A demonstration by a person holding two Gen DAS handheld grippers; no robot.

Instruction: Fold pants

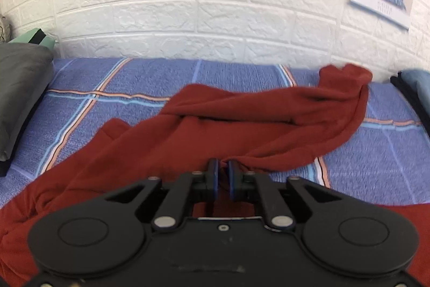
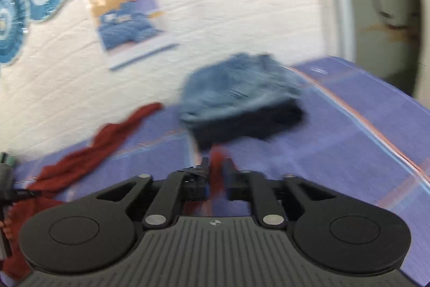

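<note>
Dark red pants lie crumpled across a blue plaid bed sheet, one leg stretching to the far right by the wall. My left gripper is shut on a bunched edge of the pants at the near side. In the blurred right wrist view, my right gripper is shut on a strip of the same red cloth, held above the sheet. More of the pants trails off to its left.
A grey pillow lies at the left end of the bed. A folded pile of blue denim and dark clothes sits near the wall, also at the right edge in the left wrist view. White brick wall with posters behind.
</note>
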